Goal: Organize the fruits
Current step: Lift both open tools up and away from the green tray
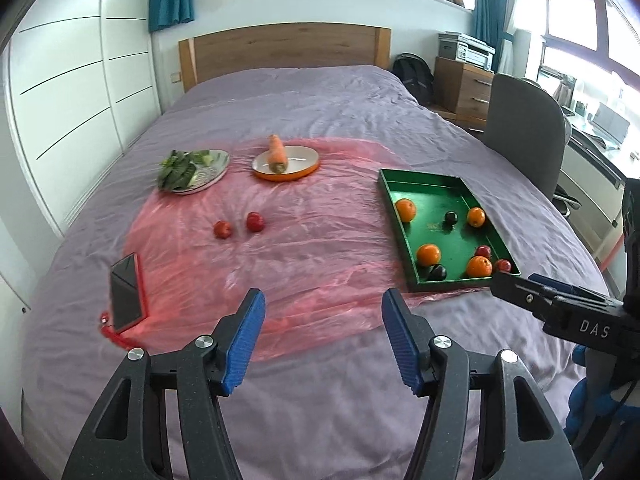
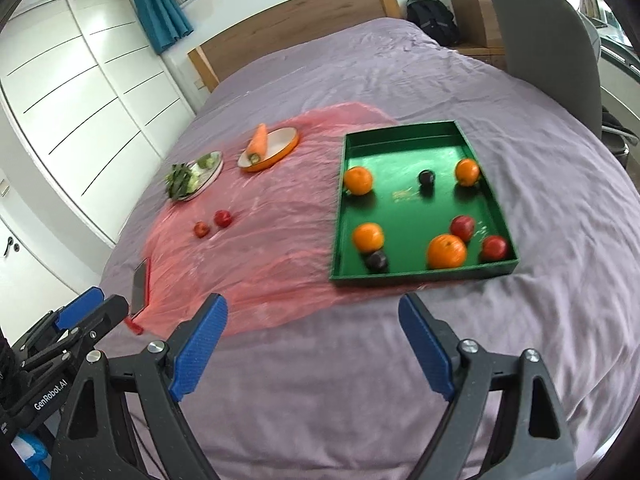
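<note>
both of my grippers hang over the lower part of the frame with nothing in them: the left gripper (image 1: 323,338) has its blue pads spread wide, and the right gripper (image 2: 313,346) is spread just as wide. the green tray (image 2: 416,274) sits right of centre in the right wrist view, already holding four oranges, two dark plums and two red fruits. two small red fruits (image 1: 239,226) lie loose on the pink plastic sheet (image 1: 304,264), left of centre in the left wrist view, well apart from the tray. a carrot (image 1: 277,153) on an orange plate and greens (image 1: 178,169) on another plate sit above them. i judge i'm between picks, with those two left. next i'd send the left gripper up toward the nearer one, straddle it and close gently so it doesn't roll on the slick sheet
</note>
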Available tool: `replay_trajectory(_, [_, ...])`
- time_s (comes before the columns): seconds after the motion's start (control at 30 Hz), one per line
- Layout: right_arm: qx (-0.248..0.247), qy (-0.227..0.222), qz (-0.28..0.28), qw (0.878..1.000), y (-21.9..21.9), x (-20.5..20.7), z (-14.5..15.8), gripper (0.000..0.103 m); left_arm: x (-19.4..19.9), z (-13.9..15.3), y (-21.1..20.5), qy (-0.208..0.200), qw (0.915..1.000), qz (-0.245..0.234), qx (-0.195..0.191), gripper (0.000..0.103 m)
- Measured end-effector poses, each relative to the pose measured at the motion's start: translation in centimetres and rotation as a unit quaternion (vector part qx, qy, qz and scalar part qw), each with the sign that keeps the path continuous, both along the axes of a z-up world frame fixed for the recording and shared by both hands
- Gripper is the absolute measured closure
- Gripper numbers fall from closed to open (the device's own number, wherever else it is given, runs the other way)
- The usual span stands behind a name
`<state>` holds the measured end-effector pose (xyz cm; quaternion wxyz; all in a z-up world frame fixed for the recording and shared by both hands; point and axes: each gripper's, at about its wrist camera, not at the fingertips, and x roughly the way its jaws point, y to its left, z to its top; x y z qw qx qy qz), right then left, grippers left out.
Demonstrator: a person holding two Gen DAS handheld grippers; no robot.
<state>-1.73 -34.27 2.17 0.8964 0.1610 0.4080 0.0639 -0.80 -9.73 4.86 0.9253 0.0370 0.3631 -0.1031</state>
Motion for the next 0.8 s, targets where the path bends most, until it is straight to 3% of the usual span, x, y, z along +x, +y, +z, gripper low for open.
replay_trajectory(0.47, [-0.036,0.000,0.046,0.998,5.9,-3.0,0.3,0.000,-3.2,0.2,4.9,-0.014,0.9992,0.036,-0.014,0.048])
replay_trajectory(0.8, [-0.062,-0.022,0.071,0.995,8.7,-4.6,2.6,0.000,-4.5,1.0,7.5,-0.028,0.9977,0.052,-0.034,0.048])
